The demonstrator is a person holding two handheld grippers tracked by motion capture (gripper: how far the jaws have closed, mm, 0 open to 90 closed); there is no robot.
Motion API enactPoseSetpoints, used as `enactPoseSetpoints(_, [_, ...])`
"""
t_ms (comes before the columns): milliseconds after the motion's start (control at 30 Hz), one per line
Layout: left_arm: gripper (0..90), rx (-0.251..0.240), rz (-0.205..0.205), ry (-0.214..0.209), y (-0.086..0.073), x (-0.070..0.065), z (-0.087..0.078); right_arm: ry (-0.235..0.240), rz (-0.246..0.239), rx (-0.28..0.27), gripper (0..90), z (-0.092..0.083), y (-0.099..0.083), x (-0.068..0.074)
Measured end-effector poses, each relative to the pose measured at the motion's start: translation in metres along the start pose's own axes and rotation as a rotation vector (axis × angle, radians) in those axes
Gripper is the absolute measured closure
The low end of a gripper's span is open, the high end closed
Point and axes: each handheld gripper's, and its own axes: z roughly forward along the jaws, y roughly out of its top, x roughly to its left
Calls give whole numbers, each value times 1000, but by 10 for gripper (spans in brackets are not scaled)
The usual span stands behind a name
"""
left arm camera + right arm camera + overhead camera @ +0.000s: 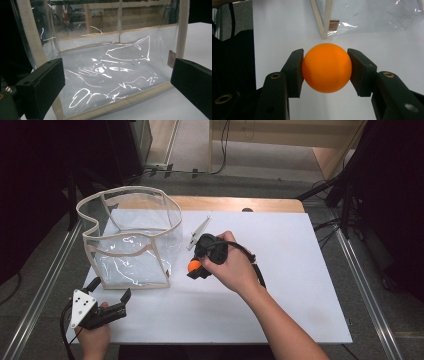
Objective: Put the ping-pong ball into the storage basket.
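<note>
My right tongs (325, 71) are clamped on an orange ball (326, 70), one black jaw pressed against each side of it. From above, the ball (194, 265) shows as a small orange spot under my right hand (235, 267), just off the near right corner of the clear bag (131, 237), over the white sheet (280, 285) that covers the table. I cannot tell from that view whether the ball rests on the sheet or sits a little above it. In the right gripper view the bag's cream-edged corner (324, 22) lies beyond the ball, with a small brown tag beside it.

My left tongs (117, 82) are spread wide, with nothing between the jaws. They point at the near wall of the bag (110, 72), which stands upright with its top open, a see-through plastic body with cream fabric trim along its edges. From above, my left hand (94, 337) holds these tongs (107, 292) at the near left edge of the sheet, just in front of the bag and not touching it.

A white clip (199, 232) lies on the sheet beside the bag's right wall, just beyond my right hand.
</note>
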Motion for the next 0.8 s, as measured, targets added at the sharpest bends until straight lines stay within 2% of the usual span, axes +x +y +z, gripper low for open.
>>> enactPoseSetpoints(800, [0, 0, -2, 0, 0, 0, 0, -1, -21, -8, 478, -12, 18, -4])
